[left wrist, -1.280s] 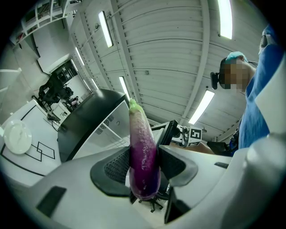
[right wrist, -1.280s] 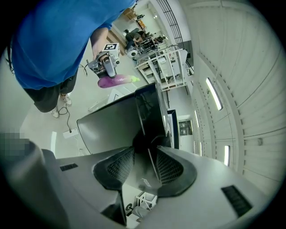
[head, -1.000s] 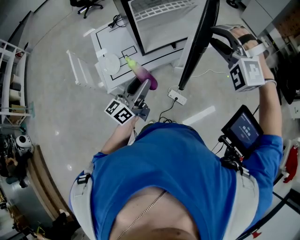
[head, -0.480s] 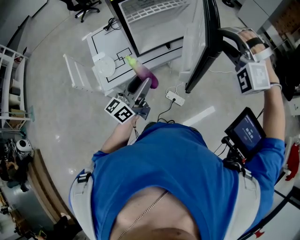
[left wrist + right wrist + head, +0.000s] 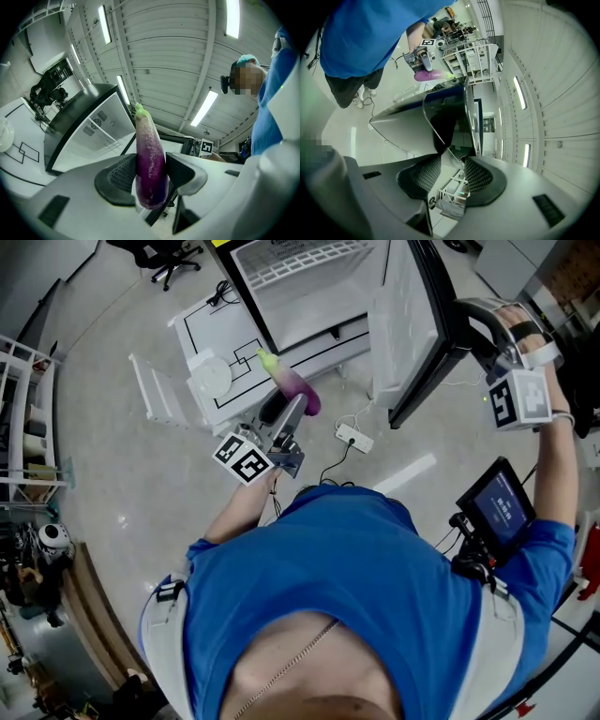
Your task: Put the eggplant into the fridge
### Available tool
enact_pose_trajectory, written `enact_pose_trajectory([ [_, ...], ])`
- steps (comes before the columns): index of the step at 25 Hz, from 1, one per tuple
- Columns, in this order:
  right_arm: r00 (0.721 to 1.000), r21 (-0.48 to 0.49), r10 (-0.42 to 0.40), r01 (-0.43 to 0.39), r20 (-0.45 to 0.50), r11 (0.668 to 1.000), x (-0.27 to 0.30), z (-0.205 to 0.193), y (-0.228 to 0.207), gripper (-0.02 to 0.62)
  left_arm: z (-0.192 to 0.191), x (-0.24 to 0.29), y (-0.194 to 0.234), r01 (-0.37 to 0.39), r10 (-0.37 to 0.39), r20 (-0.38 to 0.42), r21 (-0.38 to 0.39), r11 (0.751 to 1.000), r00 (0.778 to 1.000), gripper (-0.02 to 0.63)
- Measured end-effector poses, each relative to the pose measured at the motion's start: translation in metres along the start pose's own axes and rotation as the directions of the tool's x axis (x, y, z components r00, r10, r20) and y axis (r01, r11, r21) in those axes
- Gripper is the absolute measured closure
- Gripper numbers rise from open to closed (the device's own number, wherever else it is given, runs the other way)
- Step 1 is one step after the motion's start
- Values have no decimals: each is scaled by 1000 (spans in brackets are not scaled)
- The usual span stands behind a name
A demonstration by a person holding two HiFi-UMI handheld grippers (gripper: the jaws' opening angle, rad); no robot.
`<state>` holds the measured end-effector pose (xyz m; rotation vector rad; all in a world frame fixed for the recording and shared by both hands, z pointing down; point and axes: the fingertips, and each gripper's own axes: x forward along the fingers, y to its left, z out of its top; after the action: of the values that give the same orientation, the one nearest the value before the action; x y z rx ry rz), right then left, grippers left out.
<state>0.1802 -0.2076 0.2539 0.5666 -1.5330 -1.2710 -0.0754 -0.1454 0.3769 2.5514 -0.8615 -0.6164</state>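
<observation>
A purple eggplant (image 5: 292, 382) with a pale green tip sticks up out of my left gripper (image 5: 289, 409), which is shut on its lower end. In the left gripper view the eggplant (image 5: 150, 159) stands upright, pinched between both pads of the left gripper (image 5: 151, 180). The fridge (image 5: 300, 287) stands open ahead, its white inside and a wire shelf showing. My right gripper (image 5: 461, 322) is shut on the outer edge of the fridge door (image 5: 417, 315), far to the right. In the right gripper view the dark door edge (image 5: 445, 131) runs down between the pads of the right gripper (image 5: 447, 171).
A low white table (image 5: 234, 348) with black lines and a white disc (image 5: 211, 376) stands left of the fridge, beside a white rack (image 5: 155, 390). A power strip (image 5: 353, 437) and cables lie on the floor. A small screen (image 5: 497, 507) hangs at the person's waist. Shelving (image 5: 28, 409) lines the left wall.
The fridge door has swung further open to the right, with my right gripper on its edge. My left gripper has carried the eggplant a little closer to the fridge.
</observation>
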Motion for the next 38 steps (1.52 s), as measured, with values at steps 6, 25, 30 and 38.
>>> enact_pose_trajectory([
  [6, 999, 3, -2, 2, -45, 1000, -6, -25, 8, 465, -1, 4, 4, 3, -3, -4, 12, 1000, 1000, 407],
  [25, 998, -48, -36, 33, -48, 998, -14, -71, 21, 466, -9, 6, 11, -1, 2, -15, 12, 1000, 1000, 407],
  [30, 996, -31, -53, 50, -79, 998, -14, -101, 33, 466, -9, 4, 14, -9, 9, -14, 9, 1000, 1000, 407],
  [38, 985, -66, -13, 1, -171, 998, -16, -126, 35, 466, -9, 5, 16, -9, 9, -16, 12, 1000, 1000, 407],
])
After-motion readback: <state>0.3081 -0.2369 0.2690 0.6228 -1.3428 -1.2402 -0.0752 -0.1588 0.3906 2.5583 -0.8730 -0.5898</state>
